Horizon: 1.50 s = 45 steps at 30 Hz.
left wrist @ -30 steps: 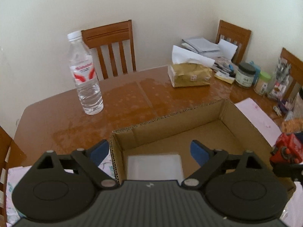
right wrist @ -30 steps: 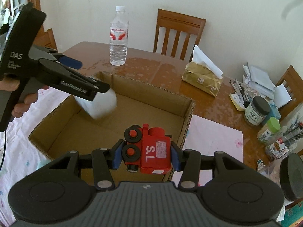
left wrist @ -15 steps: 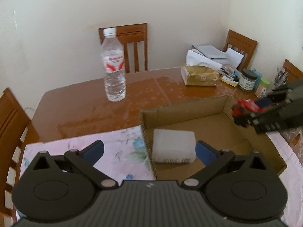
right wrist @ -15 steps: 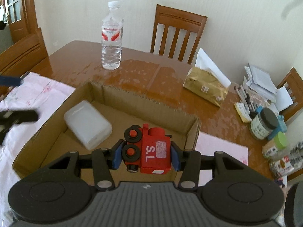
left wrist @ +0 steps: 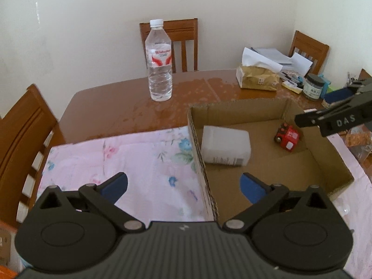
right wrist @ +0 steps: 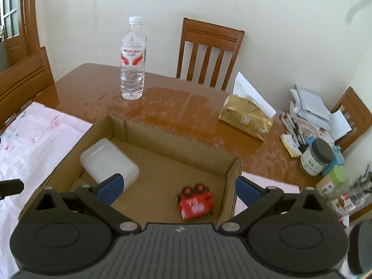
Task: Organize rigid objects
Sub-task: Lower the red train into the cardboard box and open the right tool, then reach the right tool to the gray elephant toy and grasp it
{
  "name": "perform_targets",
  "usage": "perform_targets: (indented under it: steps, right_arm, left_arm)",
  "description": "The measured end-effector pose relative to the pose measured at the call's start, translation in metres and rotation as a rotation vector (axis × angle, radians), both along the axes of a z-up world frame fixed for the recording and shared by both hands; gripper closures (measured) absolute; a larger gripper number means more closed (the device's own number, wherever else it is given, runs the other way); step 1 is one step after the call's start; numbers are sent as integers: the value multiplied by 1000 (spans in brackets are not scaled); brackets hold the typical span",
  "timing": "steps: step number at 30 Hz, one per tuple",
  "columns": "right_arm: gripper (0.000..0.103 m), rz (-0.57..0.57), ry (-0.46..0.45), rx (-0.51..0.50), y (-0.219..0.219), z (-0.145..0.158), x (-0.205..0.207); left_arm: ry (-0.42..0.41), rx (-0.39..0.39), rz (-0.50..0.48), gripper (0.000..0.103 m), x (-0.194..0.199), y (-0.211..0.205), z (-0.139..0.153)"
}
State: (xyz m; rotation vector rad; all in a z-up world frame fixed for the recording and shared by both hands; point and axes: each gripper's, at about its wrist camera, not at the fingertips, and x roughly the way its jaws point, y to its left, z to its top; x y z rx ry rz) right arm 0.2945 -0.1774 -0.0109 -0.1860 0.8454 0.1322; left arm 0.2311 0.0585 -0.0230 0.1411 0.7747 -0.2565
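An open cardboard box [left wrist: 334, 153] [right wrist: 186, 137] sits on the wooden table. Inside it lie a white plastic container [left wrist: 225, 145] [right wrist: 109, 162] at the left and a red toy train [left wrist: 287, 136] [right wrist: 196, 203] at the right, tipped on its side. My left gripper [left wrist: 183, 187] is open and empty above the box's left wall and the pink floral cloth [left wrist: 121, 158]. My right gripper [right wrist: 177, 187] is open and empty above the box, just over the train; it also shows in the left wrist view [left wrist: 334, 121]. A water bottle [left wrist: 160, 60] [right wrist: 132, 58] stands behind the box.
A tissue pack [right wrist: 246, 116], jars [right wrist: 317, 157], pens and papers [right wrist: 309, 107] crowd the table's right end. Wooden chairs [right wrist: 209, 51] stand around the table; one [left wrist: 21, 134] is at the left. Bare wet-looking tabletop [right wrist: 186, 107] lies between bottle and box.
My right gripper opened and let the red toy train drop into the box. My left gripper drew back and left, away from the white container.
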Motion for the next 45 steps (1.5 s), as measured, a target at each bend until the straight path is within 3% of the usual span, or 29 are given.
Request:
perform_targets:
  steps: [14,22,31,45]
  right_arm:
    - [0,14,-2,56,-25,-16,-114]
    - [0,-24,111,139,-38,-54,-153]
    - [0,-43,156,203,-23,-72,-162]
    - [0,-121,204,118,-3,-105,-158]
  left_arm:
    - [68,69,123,1,-99,-34,-21]
    - [142,96,72,1,-130,-54,-45]
    - [185,74,-33,1,-136,-60,-59]
    - [184,38,-105,1,-139,-41,-54]
